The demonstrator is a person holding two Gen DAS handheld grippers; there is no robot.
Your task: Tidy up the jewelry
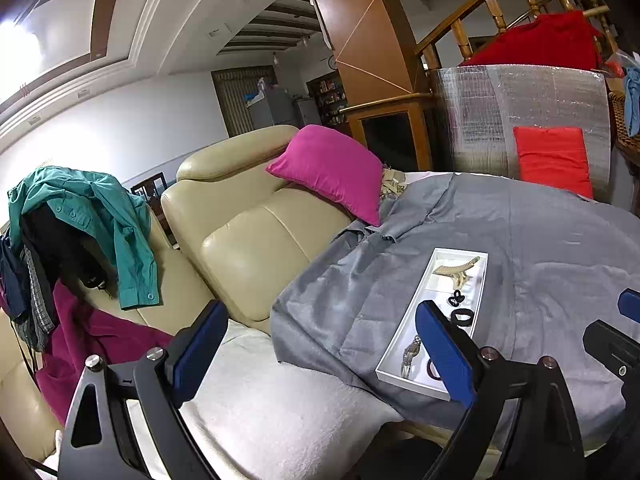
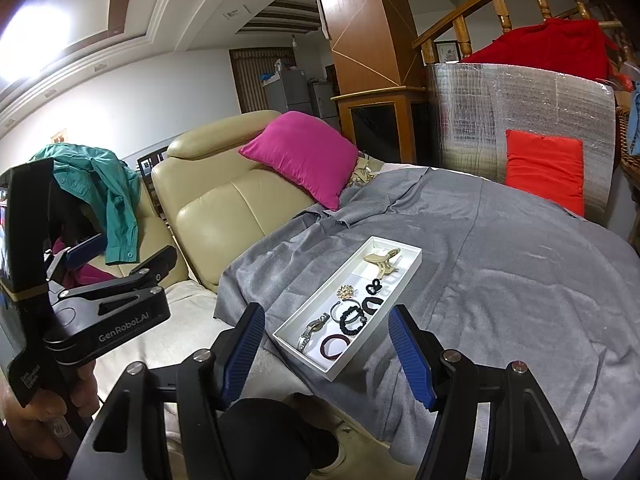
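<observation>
A long white tray lies on the grey cloth. In it are a beige hair claw, a gold brooch, black hair ties, a black bead bracelet, a silver watch and a dark red bangle. My right gripper is open and empty, held above the tray's near end. My left gripper is open and empty, left of the tray; its right finger hides part of the tray. The watch and hair claw show there.
A beige leather sofa stands left, with a magenta cushion and clothes draped on it. A white towel covers the seat. A red cushion leans on a silver foil panel behind.
</observation>
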